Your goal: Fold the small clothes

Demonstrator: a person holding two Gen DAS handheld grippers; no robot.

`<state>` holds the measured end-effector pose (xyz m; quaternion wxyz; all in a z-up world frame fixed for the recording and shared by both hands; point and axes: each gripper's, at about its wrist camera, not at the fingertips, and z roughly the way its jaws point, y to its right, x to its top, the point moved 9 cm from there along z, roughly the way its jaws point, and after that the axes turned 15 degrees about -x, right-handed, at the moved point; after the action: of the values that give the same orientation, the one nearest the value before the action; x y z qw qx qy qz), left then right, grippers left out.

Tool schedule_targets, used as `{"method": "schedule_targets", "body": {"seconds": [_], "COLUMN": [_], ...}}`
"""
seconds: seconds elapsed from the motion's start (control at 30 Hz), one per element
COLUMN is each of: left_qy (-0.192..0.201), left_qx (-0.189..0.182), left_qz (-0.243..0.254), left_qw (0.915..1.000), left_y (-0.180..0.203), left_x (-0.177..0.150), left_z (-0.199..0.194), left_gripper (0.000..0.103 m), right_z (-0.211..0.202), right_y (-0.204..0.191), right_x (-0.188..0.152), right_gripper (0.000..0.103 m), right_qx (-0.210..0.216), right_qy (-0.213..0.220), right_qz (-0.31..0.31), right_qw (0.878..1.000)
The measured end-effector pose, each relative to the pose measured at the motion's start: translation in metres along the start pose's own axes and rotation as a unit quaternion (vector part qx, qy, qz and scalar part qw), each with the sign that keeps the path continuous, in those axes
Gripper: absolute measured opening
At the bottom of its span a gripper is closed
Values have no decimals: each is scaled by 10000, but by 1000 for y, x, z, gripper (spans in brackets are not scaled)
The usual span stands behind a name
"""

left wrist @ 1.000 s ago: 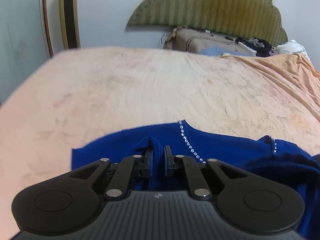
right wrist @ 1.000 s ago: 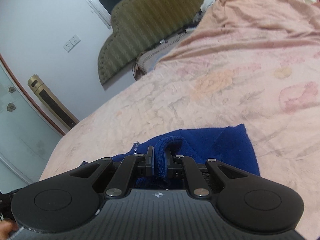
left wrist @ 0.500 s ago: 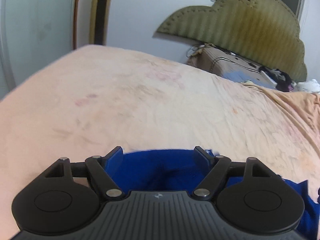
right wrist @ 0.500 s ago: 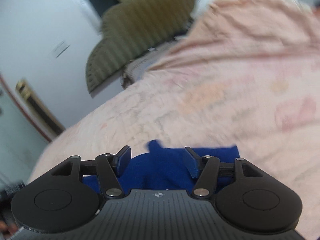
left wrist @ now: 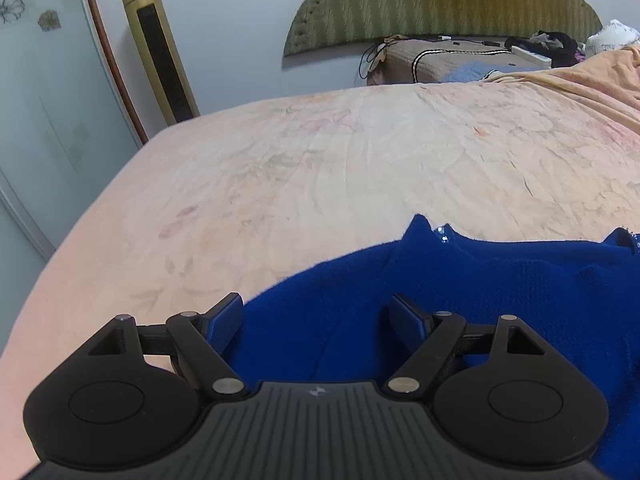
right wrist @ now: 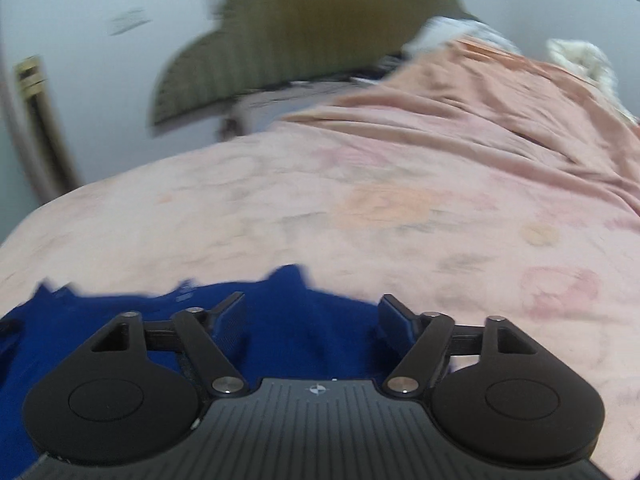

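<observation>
Blurred bed (right wrist: 400, 208), blue garment (left wrist: 460, 280) partly hidden

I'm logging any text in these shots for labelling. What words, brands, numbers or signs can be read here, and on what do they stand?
No text can be read for certain.
Gold tower unit: small marking on its top panel, too small to read.
White cloth by the headboard: faint print, too blurred to read.
Left gripper and right gripper: a small emblem on each body, a symbol, no letters.
Blue garment: rhinestones only, no label showing.
</observation>
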<state>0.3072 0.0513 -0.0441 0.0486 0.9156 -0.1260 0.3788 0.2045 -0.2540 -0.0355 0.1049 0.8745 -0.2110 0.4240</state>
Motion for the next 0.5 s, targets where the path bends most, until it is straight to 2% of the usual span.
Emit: {"method": "schedule_targets", "body": {"seconds": [0.07,0.13,0.2,0.3,0.5], "left_qy": [-30,-54,-50,-49,-22], "left_qx": [-39,-41,-65,-104,-209], "left_qz": [-52,-80,-101,-145,-297], "left_qw": [10000,9999,9999,9998,9993], "left_y": [0,-1,-1,-2,-5], "left_x": [-3,-6,-9,-14,-24], "left_z": [1,-1,-3,-6,-15], "left_gripper": [80,80,80,80,80], "right_z": [-2,5,10,-4,-35], "right_y": [-14,-14,-2,0,-21], "right_x": [-8,-15,-19,-19,-29], "right_gripper": [93,93,91,92,94], "right_qx": [110,-239,-680,-514,-285], "right_qy": [-4,-114,-265,-138,35], "right_qz": [-333,-578,-499,-365,-695], "right_qw": [9994,9980,9961,9979,9972]}}
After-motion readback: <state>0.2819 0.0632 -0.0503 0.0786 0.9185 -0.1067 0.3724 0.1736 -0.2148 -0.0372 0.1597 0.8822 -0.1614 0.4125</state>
